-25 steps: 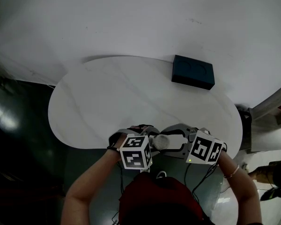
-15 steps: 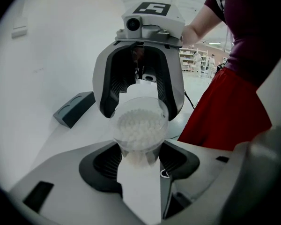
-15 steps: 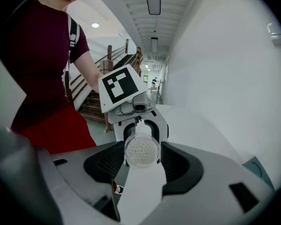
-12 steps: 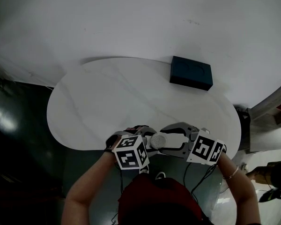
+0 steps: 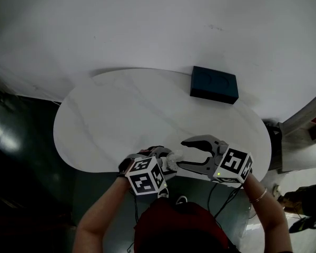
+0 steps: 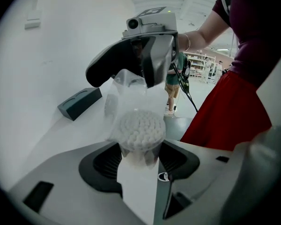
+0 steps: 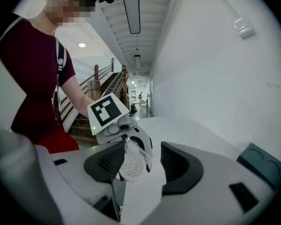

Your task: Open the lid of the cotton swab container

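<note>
At the near edge of the white bench [image 5: 121,109], my left tongs [image 6: 140,156] pinch the clear cotton swab container [image 6: 141,125]. Its lid [image 6: 127,81] stands raised, baring the swab tips. My right tongs [image 7: 138,165] are spread, gripping nothing, their tips just beside the lid. A dark box [image 5: 214,84] sits well apart.
</note>
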`<act>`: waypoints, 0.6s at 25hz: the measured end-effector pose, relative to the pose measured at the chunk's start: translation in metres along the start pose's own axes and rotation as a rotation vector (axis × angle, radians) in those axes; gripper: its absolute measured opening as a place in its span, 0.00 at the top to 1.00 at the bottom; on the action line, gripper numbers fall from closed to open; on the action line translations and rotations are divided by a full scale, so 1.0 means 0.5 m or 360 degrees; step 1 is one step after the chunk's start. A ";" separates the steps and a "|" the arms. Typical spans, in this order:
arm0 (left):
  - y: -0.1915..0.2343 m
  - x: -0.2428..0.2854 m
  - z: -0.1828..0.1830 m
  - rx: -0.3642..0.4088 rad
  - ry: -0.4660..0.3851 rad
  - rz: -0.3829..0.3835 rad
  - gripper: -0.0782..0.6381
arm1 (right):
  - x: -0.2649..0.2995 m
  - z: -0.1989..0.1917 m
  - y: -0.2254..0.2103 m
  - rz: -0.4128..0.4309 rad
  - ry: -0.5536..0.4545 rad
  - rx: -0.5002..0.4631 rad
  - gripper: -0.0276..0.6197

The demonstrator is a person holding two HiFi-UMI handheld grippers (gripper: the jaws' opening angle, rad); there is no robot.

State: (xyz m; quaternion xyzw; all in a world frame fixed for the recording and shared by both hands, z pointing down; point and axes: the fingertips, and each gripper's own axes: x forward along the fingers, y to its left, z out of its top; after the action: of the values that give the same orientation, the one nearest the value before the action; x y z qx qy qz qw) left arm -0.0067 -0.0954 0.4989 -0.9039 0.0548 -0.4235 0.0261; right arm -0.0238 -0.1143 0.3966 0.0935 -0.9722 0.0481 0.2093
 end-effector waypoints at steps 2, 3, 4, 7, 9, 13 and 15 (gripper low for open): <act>-0.006 0.002 -0.001 -0.0010 -0.0001 -0.0002 0.52 | -0.002 0.002 -0.005 -0.0009 -0.0015 0.0008 0.58; -0.010 0.004 -0.002 -0.0016 -0.0003 -0.0005 0.52 | -0.003 0.001 -0.007 -0.0017 -0.0018 0.0006 0.58; -0.013 0.005 -0.003 -0.0023 -0.0007 -0.0006 0.52 | -0.003 -0.002 -0.010 -0.0026 -0.0021 0.0004 0.58; -0.020 0.009 -0.004 -0.0059 -0.0031 -0.0006 0.52 | -0.001 0.001 -0.017 -0.0047 -0.0049 0.0019 0.58; -0.021 0.007 0.000 -0.0121 -0.0078 -0.0009 0.52 | -0.001 0.004 -0.025 -0.0066 -0.0069 0.0044 0.58; -0.015 -0.005 0.009 -0.0299 -0.0219 0.0000 0.52 | -0.007 -0.001 -0.043 -0.0138 -0.0108 0.0086 0.58; -0.011 -0.010 0.011 -0.0359 -0.0264 0.0030 0.52 | -0.017 0.003 -0.054 -0.0172 -0.0180 0.0164 0.58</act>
State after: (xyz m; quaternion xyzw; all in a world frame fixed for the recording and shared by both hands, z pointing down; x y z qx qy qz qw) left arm -0.0053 -0.0895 0.4917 -0.9324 0.1082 -0.3383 -0.0673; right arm -0.0114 -0.1394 0.3934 0.1591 -0.9722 0.0814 0.1511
